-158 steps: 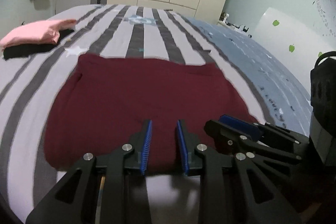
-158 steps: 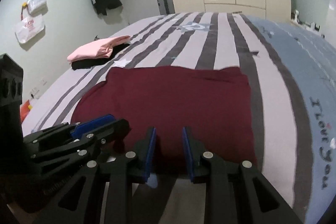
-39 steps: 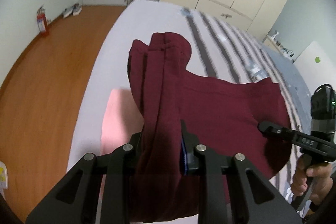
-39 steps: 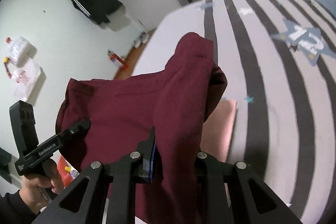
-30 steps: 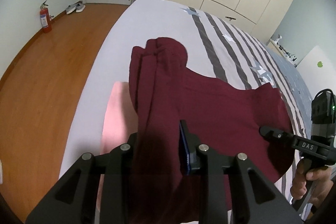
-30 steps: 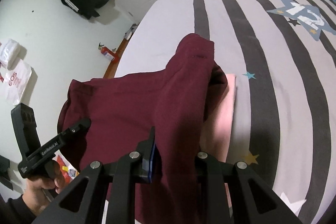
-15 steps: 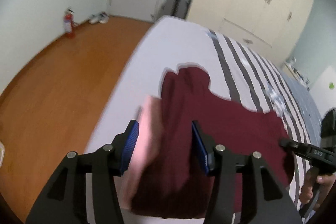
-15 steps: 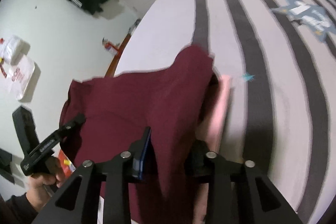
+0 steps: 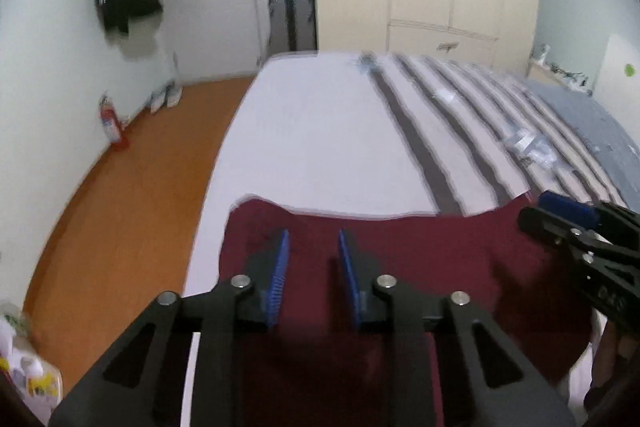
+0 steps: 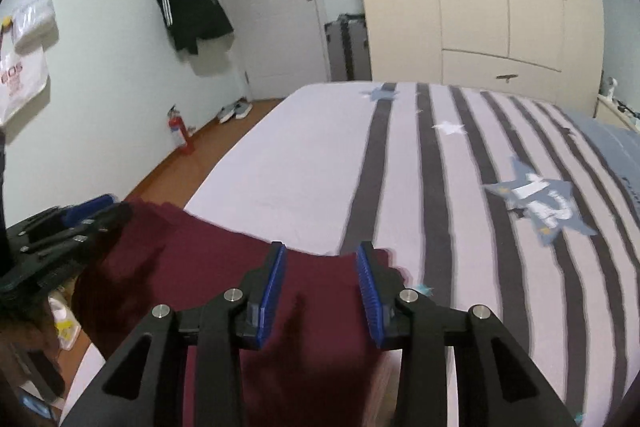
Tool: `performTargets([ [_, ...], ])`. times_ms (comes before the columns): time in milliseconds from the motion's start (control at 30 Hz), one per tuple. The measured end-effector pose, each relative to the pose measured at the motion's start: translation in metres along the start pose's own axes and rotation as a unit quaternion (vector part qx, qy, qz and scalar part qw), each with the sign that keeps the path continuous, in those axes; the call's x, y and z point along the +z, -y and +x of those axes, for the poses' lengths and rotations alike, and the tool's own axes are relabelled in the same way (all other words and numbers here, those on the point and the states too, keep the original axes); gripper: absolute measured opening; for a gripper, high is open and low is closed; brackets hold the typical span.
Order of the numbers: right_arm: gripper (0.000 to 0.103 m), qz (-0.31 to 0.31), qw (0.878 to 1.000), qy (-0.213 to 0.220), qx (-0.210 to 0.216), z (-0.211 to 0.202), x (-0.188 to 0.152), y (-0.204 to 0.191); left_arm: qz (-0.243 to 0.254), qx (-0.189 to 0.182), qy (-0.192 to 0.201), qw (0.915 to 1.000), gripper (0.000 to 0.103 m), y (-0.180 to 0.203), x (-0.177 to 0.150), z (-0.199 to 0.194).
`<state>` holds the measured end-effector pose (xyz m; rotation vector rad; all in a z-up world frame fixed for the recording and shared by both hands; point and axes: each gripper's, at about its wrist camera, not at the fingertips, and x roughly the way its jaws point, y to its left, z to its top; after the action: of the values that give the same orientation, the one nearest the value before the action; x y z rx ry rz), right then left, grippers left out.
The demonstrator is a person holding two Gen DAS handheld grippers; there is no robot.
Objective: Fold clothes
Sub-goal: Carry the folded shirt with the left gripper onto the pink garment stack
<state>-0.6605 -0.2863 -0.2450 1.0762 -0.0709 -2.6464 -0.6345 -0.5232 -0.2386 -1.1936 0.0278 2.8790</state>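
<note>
Left gripper (image 9: 312, 267): your blue ribbed pads stand apart, nothing between them, over the garment
Right gripper (image 10: 320, 287): your jaws gape wide, empty
Maroon garment (image 9: 400, 267): soft matte cloth lying flat at the bed's near left corner, its far edge wavy
Bed (image 10: 304, 163): pale cover with dark stripes; open surface beyond the garment
Floor (image 9: 120, 195): bare orange boards along the bed's left edge
</note>
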Motion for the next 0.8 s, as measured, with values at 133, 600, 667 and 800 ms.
performTargets([
  [133, 0.033, -0.016, 1.0, -0.021, -0.013, 0.034, -0.004, -0.02, -0.038, -0.009, -0.028, 0.9988, 0.013, -0.028, -0.014, 0.028],
  [600, 0.028, -0.011, 0.999, -0.034, -0.02, 0.055, -0.017, 0.001, -0.068, -0.017, -0.031, 0.997, 0.008, -0.047, -0.022, 0.038],
  [667, 0.028, -0.019, 0.999, -0.031, -0.024, 0.055, -0.018, -0.001, -0.08, -0.026, -0.03, 0.996, 0.007, -0.053, -0.021, 0.036],
  [800, 0.026, 0.007, 1.0, -0.019, -0.006, 0.042, -0.012, 0.013, -0.064, -0.04, -0.009, 0.9971, 0.007, -0.051, -0.017, 0.019],
])
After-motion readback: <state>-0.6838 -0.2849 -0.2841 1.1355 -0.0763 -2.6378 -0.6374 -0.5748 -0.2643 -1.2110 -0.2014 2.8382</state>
